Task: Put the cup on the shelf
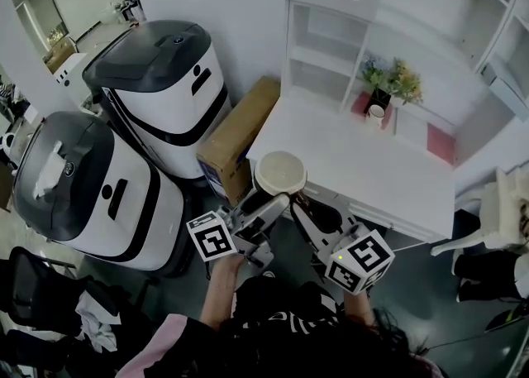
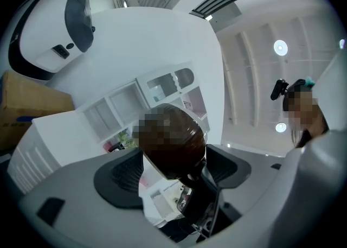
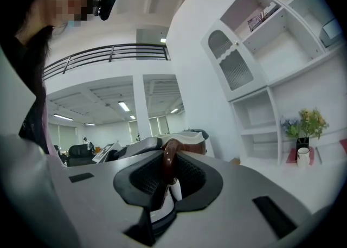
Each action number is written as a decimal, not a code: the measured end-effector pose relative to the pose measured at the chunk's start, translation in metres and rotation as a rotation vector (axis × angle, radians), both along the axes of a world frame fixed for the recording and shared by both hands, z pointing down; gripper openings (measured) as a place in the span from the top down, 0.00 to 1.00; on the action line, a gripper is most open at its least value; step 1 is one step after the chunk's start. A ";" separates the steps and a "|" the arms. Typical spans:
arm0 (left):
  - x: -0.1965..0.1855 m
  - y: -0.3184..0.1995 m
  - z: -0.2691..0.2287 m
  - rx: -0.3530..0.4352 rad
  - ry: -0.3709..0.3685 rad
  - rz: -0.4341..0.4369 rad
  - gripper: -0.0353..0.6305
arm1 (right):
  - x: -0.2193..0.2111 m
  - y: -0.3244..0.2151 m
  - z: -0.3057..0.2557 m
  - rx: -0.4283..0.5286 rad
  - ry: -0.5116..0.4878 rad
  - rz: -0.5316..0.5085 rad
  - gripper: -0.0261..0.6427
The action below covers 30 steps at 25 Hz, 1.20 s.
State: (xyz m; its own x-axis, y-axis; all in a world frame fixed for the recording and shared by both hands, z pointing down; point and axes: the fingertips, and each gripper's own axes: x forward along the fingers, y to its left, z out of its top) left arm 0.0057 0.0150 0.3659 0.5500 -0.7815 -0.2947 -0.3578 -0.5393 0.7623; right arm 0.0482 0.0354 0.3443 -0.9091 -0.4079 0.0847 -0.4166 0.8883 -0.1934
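Note:
A cup (image 1: 280, 172), brown outside and cream inside, hangs in the air in front of the white desk (image 1: 355, 161) and below the shelf unit (image 1: 331, 54). My right gripper (image 1: 302, 203) is shut on its brown handle (image 3: 169, 160), which stands upright between the pads of that gripper (image 3: 169, 173). My left gripper (image 1: 269, 200) reaches the cup from the other side. In the left gripper view the cup's brown body (image 2: 187, 154) fills the gap of that gripper (image 2: 176, 173), touching both pads. The cup's rim (image 3: 190, 139) shows just beyond the right jaws.
Two white-and-black machines (image 1: 161, 87) (image 1: 83, 186) stand at the left, and a cardboard box (image 1: 235, 141) leans against the desk's end. On the desk by the shelves are a flower pot (image 1: 388, 78) and a small white mug (image 1: 376, 114). A white chair (image 1: 504, 211) is at the right.

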 end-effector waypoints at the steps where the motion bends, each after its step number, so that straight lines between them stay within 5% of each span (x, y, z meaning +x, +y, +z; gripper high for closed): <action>1: -0.004 -0.002 0.002 -0.005 0.001 0.004 0.41 | -0.004 -0.001 0.002 -0.003 0.003 0.003 0.84; 19: -0.026 -0.054 0.036 -0.071 0.050 0.048 0.41 | -0.030 -0.053 0.031 -0.055 0.065 0.045 0.83; 30: -0.069 -0.157 0.036 -0.086 0.011 0.016 0.41 | -0.073 -0.157 0.033 -0.064 0.037 0.013 0.84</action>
